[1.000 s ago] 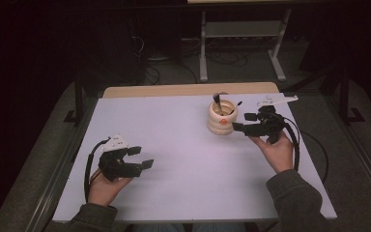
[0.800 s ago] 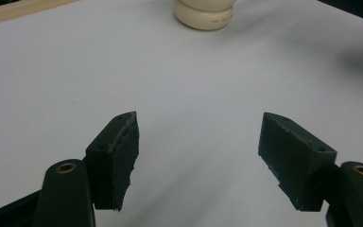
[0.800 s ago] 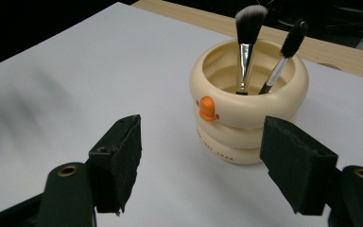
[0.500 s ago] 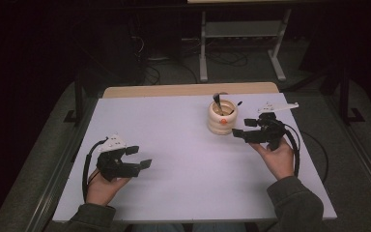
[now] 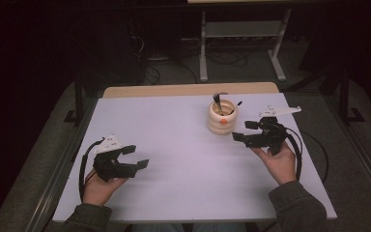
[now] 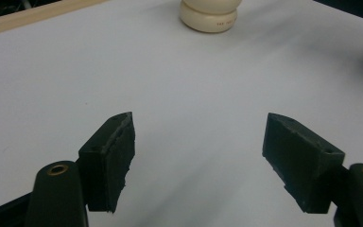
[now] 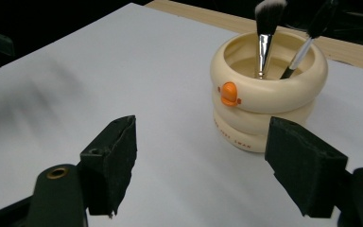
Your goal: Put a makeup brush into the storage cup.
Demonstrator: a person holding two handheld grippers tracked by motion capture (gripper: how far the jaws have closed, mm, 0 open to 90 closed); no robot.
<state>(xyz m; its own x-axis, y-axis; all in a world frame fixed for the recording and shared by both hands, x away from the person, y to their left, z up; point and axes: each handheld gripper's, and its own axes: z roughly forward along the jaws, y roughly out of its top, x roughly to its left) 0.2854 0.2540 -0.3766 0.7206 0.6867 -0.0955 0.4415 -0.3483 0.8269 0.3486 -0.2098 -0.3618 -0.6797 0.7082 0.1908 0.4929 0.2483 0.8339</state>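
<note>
A cream ringed holder (image 5: 222, 117) with an orange duck-shaped mark stands on the white table (image 5: 183, 159), right of centre toward the far side. Two makeup brushes (image 7: 266, 28) stand upright inside it. My right gripper (image 5: 242, 131) hovers just right of the holder and is open with nothing between its jaws. In the right gripper view (image 7: 201, 125) the holder (image 7: 264, 94) stands a short way ahead, slightly right. At the near left my left gripper (image 5: 137, 156) is open and empty. From the left gripper view (image 6: 198, 123) the holder's base (image 6: 209, 16) lies far ahead.
A bare wooden strip (image 5: 188, 90) runs along the table's far edge. Beyond it on the dark floor are a metal stand (image 5: 241, 43) and cables. A white flat piece (image 5: 280, 111) lies at the table's right side behind the right gripper.
My right gripper has drawn back a little from the holder toward the near edge, still open. The left gripper has hardly moved.
</note>
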